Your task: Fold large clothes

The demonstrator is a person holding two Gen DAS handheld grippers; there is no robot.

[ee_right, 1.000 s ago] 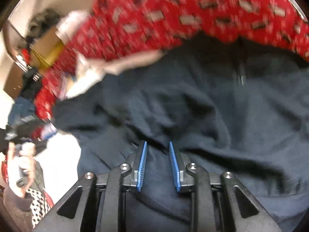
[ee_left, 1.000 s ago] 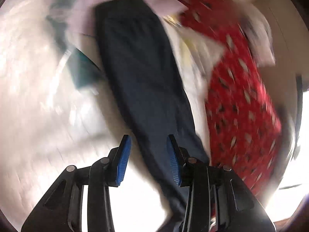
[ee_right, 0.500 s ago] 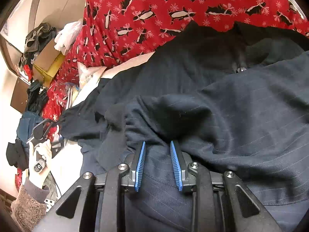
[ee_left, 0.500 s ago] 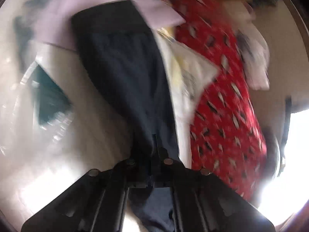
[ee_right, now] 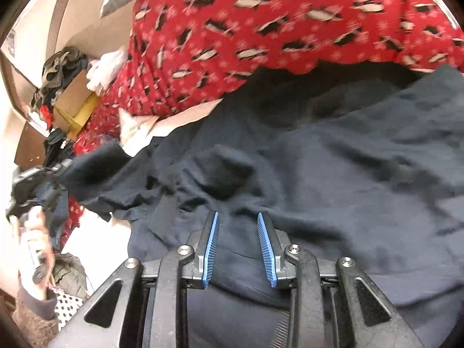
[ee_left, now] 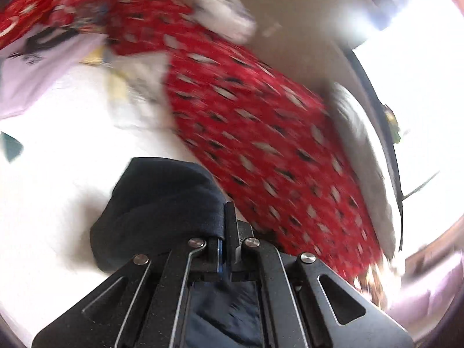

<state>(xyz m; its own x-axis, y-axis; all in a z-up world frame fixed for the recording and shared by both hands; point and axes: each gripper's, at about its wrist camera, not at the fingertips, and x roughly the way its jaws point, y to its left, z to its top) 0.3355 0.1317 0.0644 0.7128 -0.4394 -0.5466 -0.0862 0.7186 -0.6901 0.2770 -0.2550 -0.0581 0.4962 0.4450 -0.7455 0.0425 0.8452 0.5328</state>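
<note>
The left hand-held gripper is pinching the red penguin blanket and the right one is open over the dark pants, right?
Not quite. The left hand-held gripper is shut on the dark navy garment, not the red penguin blanket beside it; the left wrist view shows this. The rest holds: the right hand-held gripper is open over the dark cloth.

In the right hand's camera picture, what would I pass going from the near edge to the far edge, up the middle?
Right gripper, its jaws apart → dark navy garment → red penguin-print blanket.
</note>
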